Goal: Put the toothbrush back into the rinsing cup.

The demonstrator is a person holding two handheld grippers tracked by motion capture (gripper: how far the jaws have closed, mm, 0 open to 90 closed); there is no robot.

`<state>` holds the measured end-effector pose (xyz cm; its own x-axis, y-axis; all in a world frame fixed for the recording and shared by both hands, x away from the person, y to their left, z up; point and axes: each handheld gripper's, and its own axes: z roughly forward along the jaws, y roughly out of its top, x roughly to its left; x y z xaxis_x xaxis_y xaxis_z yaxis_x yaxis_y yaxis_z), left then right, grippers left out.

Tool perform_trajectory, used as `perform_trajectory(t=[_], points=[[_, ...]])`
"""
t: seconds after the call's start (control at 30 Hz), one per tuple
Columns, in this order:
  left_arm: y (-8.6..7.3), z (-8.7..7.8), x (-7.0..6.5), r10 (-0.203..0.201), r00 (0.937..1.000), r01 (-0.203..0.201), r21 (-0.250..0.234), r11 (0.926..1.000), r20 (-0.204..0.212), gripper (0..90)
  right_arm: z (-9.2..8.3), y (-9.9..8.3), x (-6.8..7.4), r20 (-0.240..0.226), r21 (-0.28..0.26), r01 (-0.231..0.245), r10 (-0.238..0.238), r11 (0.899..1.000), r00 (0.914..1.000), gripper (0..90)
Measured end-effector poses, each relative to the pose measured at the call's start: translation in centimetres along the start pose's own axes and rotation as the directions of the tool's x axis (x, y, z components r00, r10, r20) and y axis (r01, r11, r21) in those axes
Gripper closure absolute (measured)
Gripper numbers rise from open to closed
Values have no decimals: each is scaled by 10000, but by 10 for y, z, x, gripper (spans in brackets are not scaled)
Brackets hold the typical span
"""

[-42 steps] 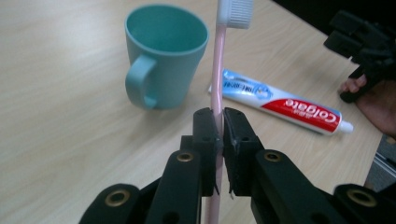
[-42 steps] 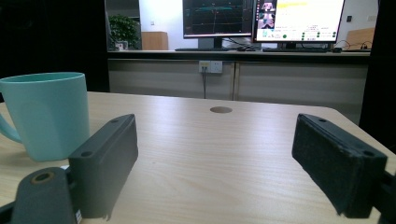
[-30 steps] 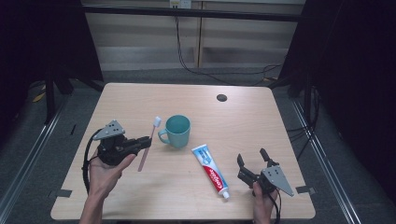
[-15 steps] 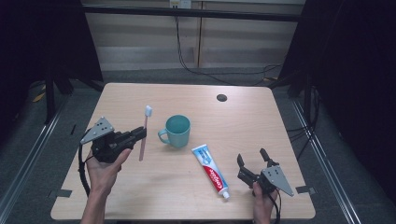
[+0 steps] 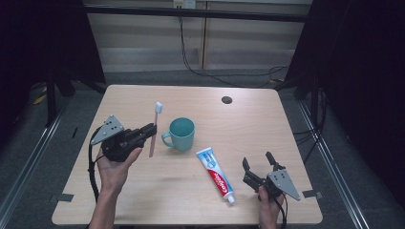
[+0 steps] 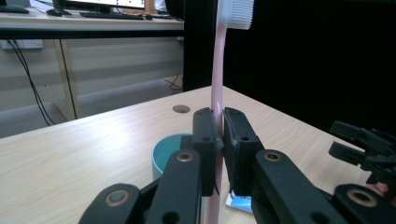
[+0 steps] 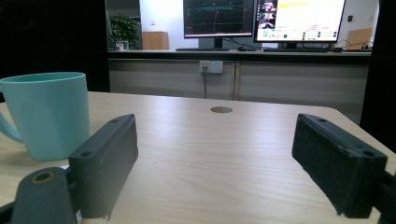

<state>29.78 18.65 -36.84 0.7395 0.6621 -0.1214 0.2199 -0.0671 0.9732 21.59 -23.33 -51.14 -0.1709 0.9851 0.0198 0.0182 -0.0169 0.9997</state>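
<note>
Since the frame a second earlier, the left gripper (image 5: 149, 130) had lifted the toothbrush (image 5: 154, 125) off its slanted lie beside the mug (image 5: 180, 134) and turned it nearly upright, bristle head up; half a second earlier it was already raised but stood farther left of the mug, and it had since come back in toward the mug's handle side. In the high view the brush stood just left of the mug, apart from it, lower end hanging clear above the table (image 5: 143, 195). In the left gripper view the jaws were pressed together on the pink handle (image 6: 216, 93), pinching it about mid-length, white bristles (image 6: 236, 10) at the top edge, the mug's rim (image 6: 164, 148) showing behind and below the jaws. The right gripper (image 5: 258, 168) had not moved across the three frames: it rested to the right of the mug near the table's front edge, jaws spread wide with nothing between them, as the right gripper view confirmed with the mug (image 7: 46, 114) off to its left. The toothpaste tube (image 5: 216, 174) lay flat, unmoved, between the mug and the right gripper, cap end toward the front edge. Judgement: the reorientation to vertical, tail down, suited standing the brush in the mug; what remained was to carry it over the opening, lower it, and release. Risk noted: the tail catching the rim and tipping the light mug.
</note>
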Motion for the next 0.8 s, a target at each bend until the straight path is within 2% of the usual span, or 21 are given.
perform_trajectory(t=[0.07,0.13,0.27,0.37,0.53,0.7,0.77,0.8], points=[[2,5,1,-55,9999,56,-110,9999,84,842,0,0,0,-6,-1,-2,2,10000,10000,135],[3,7,3,-395,9988,402,-253,9989,272,842,0,0,0,-2,-4,0,0,10000,10000,135],[5,10,4,-273,9994,276,-130,9995,198,842,0,0,0,-4,-11,0,0,10000,10000,135],[7,14,8,-402,9991,403,-79,9992,119,842,0,0,0,-10,-9,-13,13,10000,10000,135],[10,18,12,-404,9989,411,-280,9988,229,842,0,0,0,-6,10,-6,6,10000,10000,135],[18,29,12,-326,9990,337,-394,9987,293,842,0,0,0,-12,5,-1,1,10000,10000,135],[21,35,14,-461,9979,478,-356,9982,465,842,0,0,0,-16,7,-1,1,10000,10000,135],[22,38,14,-399,9987,407,-258,9988,319,842,0,0,0,-14,25,-2,2,10000,10000,135]])
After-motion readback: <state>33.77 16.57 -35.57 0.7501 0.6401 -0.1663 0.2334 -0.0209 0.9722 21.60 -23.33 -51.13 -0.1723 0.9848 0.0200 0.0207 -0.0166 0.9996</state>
